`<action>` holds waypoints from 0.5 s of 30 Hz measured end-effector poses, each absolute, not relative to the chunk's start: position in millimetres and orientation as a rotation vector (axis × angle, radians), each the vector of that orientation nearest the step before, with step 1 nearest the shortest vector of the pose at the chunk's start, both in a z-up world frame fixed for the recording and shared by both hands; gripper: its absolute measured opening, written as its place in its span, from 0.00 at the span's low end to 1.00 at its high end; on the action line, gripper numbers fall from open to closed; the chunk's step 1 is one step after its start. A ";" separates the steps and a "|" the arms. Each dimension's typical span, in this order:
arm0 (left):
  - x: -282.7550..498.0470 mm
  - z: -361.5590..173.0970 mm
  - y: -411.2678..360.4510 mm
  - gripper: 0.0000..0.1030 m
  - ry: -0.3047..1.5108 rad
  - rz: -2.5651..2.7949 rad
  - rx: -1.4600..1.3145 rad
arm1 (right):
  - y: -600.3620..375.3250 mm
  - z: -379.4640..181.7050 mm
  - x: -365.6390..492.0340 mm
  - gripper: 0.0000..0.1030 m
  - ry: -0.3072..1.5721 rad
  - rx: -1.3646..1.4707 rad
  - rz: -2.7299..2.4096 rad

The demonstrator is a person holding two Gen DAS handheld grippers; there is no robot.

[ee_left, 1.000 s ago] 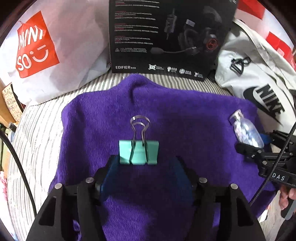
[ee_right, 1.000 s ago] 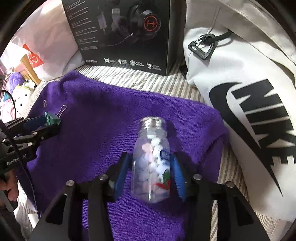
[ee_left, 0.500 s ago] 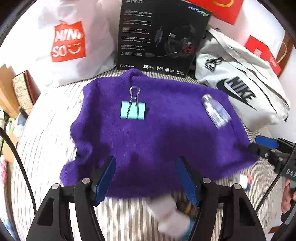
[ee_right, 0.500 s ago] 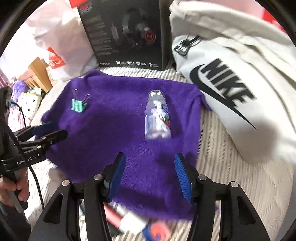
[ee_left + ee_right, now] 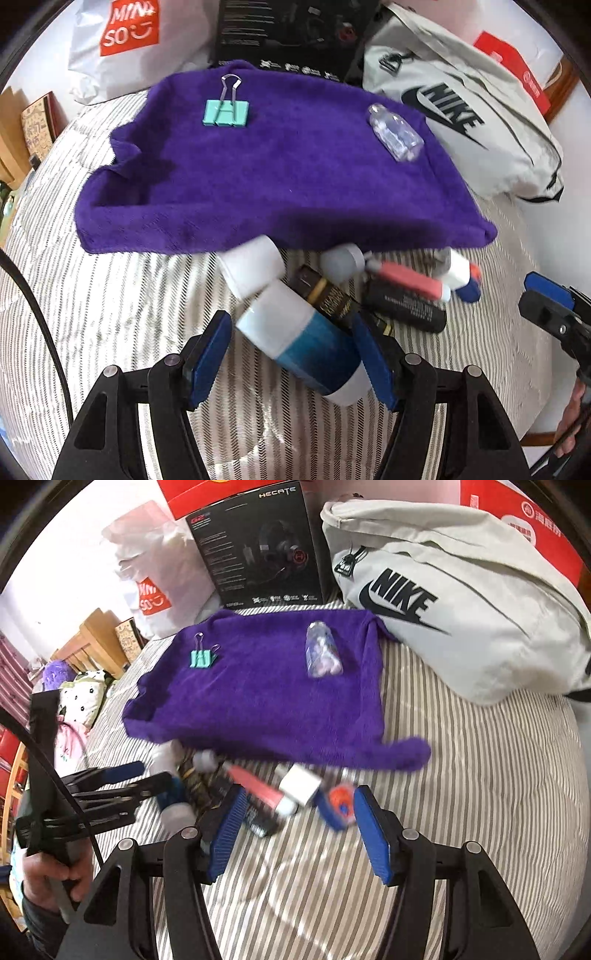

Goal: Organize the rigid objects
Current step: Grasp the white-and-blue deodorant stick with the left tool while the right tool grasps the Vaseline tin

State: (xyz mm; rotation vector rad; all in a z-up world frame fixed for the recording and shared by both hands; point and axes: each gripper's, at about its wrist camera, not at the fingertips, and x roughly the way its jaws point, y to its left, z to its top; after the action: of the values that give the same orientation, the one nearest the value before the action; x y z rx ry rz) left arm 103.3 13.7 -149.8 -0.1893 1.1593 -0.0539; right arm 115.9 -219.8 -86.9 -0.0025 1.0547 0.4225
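Observation:
A teal binder clip (image 5: 226,112) (image 5: 201,659) and a clear pill bottle (image 5: 397,133) (image 5: 323,653) lie apart on the purple towel (image 5: 277,173) (image 5: 266,698). At the towel's near edge sits a pile of small items. My left gripper (image 5: 291,354) (image 5: 144,775) hangs open over a white-and-blue bottle (image 5: 303,343) there, beside a white jar (image 5: 255,269) and a black tube (image 5: 406,306). My right gripper (image 5: 299,830) (image 5: 543,301) has its jaws opening over a pink tube (image 5: 258,790) and an orange-and-blue piece (image 5: 340,801). The pads grip nothing.
A grey Nike bag (image 5: 461,620) fills the right side, with a black headset box (image 5: 258,546) and a white Miniso bag (image 5: 122,37) behind the towel. Everything rests on striped bedding (image 5: 461,812). A hand (image 5: 48,875) holds the left gripper's handle.
Both grippers have drawn back from the towel toward its near edge, leaving the clip and the pill bottle lying on it. The pile of small items has come into view under them.

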 end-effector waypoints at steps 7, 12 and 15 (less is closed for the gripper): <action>84.2 -148.3 18.7 0.70 1.172 -0.045 -0.123 | -225.2 -100.6 98.9 0.58 1.084 -0.002 0.414; 83.3 -152.4 16.1 0.68 1.175 -0.053 -0.119 | -231.0 -106.8 97.7 0.58 1.086 -0.005 0.398; 86.6 -156.0 3.0 0.68 1.170 -0.024 -0.039 | -237.9 -111.8 100.4 0.58 1.096 -0.002 0.376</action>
State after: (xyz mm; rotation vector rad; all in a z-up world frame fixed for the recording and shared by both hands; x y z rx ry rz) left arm 86.6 3.0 -156.0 -0.0390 1.1699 -0.0242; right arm 100.4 -237.9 -111.8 -0.0021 1.0958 0.3764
